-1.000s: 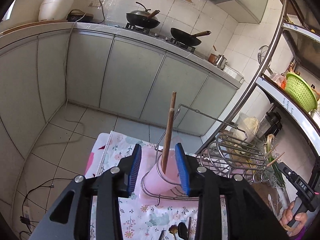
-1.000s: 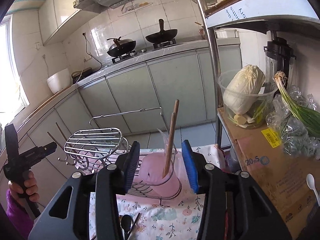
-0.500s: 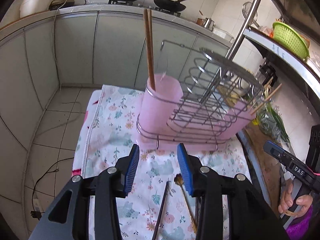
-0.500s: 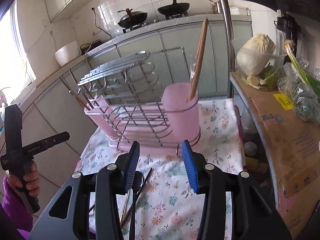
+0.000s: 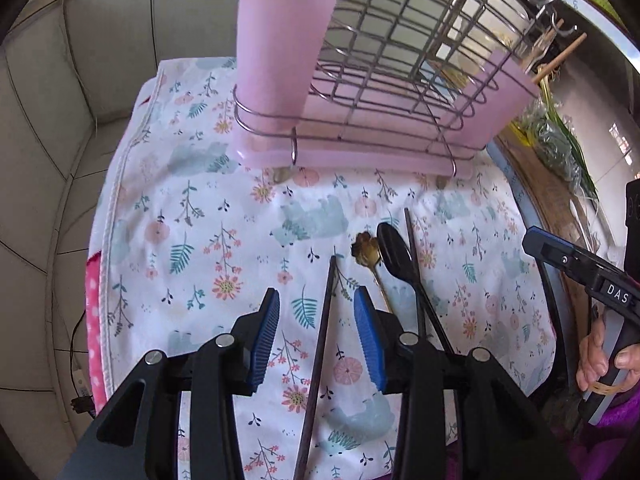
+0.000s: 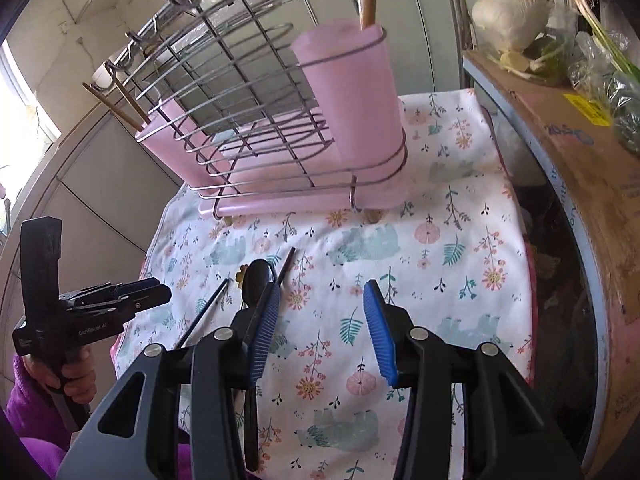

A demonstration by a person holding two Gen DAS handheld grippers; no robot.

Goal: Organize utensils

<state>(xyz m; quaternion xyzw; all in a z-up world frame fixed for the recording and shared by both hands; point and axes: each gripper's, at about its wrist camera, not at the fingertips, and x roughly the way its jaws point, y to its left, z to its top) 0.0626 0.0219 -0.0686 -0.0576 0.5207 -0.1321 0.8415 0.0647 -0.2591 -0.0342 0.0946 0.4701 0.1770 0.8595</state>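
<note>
**Left claw lines up over a dark chopstick**

A dark chopstick [image 5: 322, 344] lies flat on the floral cloth [image 5: 200, 208] covering the tabletop, its long axis running straight away from the left claw [image 5: 316, 336] toward the pink cutlery cup [image 5: 280, 52] in the wire rack [image 5: 400, 60]. The stick passes between the left claw's spread blue pads, so this hand is nearer; it hangs low, pitched down, released. A black spoon [image 5: 396, 256] and gold spoon [image 5: 366, 254] lie just to its right. The right claw [image 6: 320, 332], also released and empty, hovers over bare cloth.
</note>
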